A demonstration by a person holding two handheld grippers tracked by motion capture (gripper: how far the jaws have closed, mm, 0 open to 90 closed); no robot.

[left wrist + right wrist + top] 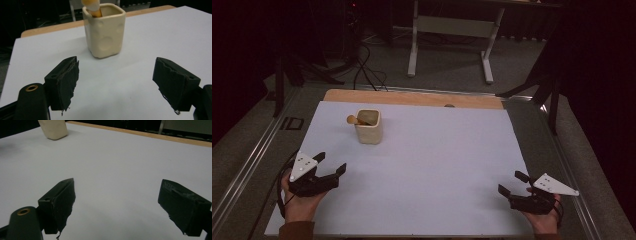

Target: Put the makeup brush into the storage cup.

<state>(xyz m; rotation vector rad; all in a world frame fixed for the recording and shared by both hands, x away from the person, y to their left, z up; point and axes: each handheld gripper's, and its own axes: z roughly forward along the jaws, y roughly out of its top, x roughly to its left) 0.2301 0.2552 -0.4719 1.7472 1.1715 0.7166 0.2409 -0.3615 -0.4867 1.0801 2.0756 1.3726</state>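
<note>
Cream cup [370, 127] upright on white mat [437, 170], both grippers [331, 163] [512, 182] spread wide, empty

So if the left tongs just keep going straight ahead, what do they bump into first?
Probably the cream cup with the wooden thing poking out. In the left gripper view it stands right ahead of the open left tongs, with bare white table between. It sits slightly left of centre, so they might only clip it.

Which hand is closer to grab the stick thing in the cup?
Probably the left. The left gripper sits open on the cup's side of the table, facing it and the wooden stick. The right gripper, also open, is far across the table.
</note>
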